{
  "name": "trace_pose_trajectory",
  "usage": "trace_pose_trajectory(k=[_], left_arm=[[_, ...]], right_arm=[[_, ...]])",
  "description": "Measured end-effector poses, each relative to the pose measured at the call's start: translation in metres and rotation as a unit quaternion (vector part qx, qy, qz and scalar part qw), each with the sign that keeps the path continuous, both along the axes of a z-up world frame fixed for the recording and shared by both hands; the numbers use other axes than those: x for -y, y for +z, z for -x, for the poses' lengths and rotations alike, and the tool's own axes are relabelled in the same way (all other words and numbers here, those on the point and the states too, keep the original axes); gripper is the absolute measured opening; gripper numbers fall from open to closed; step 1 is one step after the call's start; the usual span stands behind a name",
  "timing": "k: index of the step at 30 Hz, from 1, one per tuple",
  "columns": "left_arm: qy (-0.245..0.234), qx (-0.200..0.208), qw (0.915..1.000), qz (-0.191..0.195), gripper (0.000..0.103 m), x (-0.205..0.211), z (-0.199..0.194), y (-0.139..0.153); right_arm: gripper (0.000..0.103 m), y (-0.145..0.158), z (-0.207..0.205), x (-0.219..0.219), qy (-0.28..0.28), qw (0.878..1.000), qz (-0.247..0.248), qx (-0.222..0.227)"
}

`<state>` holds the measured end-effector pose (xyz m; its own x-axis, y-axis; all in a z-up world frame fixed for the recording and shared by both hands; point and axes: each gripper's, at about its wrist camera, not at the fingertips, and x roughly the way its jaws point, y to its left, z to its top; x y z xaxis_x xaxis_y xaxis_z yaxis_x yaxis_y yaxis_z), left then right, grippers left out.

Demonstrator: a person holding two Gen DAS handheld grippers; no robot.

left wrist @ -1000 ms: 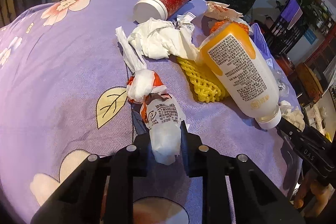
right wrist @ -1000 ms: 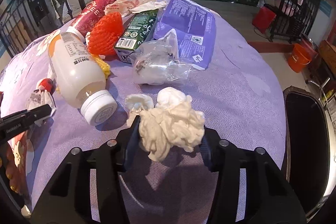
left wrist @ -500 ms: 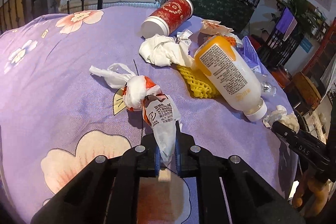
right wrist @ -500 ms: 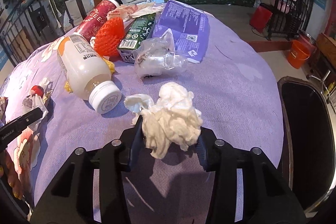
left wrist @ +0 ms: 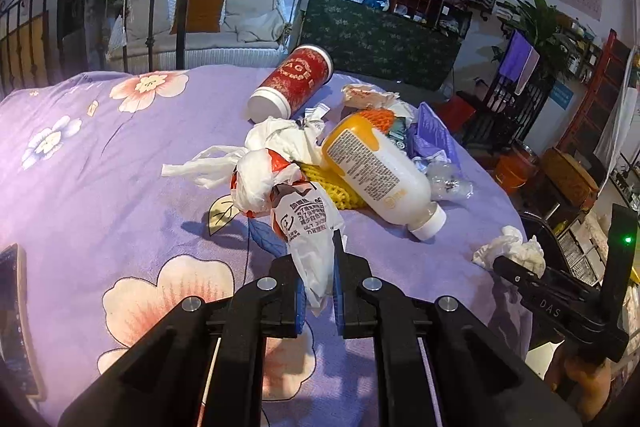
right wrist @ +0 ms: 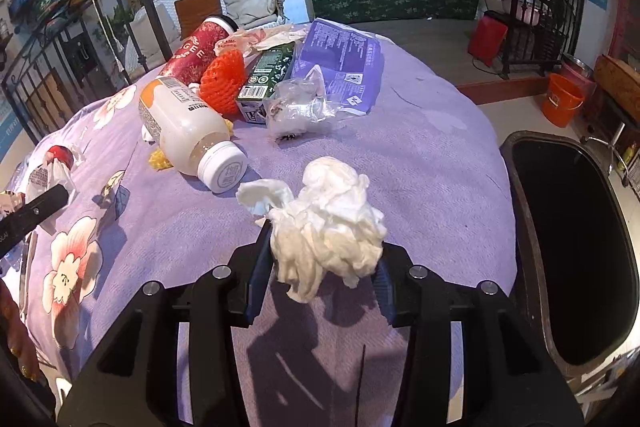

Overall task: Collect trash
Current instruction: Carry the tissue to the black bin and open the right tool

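Note:
My left gripper (left wrist: 316, 283) is shut on a knotted white and red plastic bag (left wrist: 296, 203) and holds it lifted above the purple flowered tablecloth (left wrist: 100, 163). My right gripper (right wrist: 320, 267) is shut on a crumpled white tissue wad (right wrist: 332, 223), raised over the table; it also shows in the left wrist view (left wrist: 510, 251). A dark trash bin (right wrist: 576, 247) stands open just right of the table edge. The left gripper's tip (right wrist: 36, 211) shows at the far left of the right wrist view.
On the table lie a white and orange bottle (right wrist: 188, 131), a red cup (left wrist: 292, 87), an orange net (right wrist: 222, 81), a yellow net (left wrist: 340, 191), a green carton (right wrist: 268, 75), a purple packet (right wrist: 340, 59), a clear bag (right wrist: 296, 103) and white tissue (left wrist: 280, 139). A phone (left wrist: 12, 319) lies at the left edge.
Both grippers have risen and pulled back from the pile. The plastic bag has lifted off the cloth in the left gripper. The tissue wad has risen with the right gripper, nearer the bin.

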<state>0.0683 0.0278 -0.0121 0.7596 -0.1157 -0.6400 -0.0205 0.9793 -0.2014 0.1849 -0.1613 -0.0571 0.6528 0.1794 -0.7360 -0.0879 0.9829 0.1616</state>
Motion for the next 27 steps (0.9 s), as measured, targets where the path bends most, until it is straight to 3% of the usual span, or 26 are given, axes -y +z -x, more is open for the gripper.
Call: trace_pose_trajectory(k=[10, 18, 22, 27], left_arm=[[-0.079, 0.039, 0.9957, -0.027, 0.01, 0.042, -0.002, 0.02], [-0.156, 0.074, 0.984, -0.046, 0.01, 0.087, -0.017, 0.033], [-0.191, 0.077, 0.9775, -0.047, 0.01, 0.106, -0.021, 0.031], [-0.227, 0.083, 0.9691, -0.049, 0.01, 0.129, -0.024, 0.029]], right_arm=[[0.045, 0.013, 0.014, 0.056, -0.069, 0.997, -0.016, 0.024], [0.045, 0.017, 0.016, 0.135, -0.174, 0.984, 0.012, 0.029], [0.045, -0.001, 0.01, 0.185, -0.232, 0.972, 0.028, 0.002], [0.049, -0.033, -0.004, 0.228, -0.275, 0.96, 0.007, -0.055]])
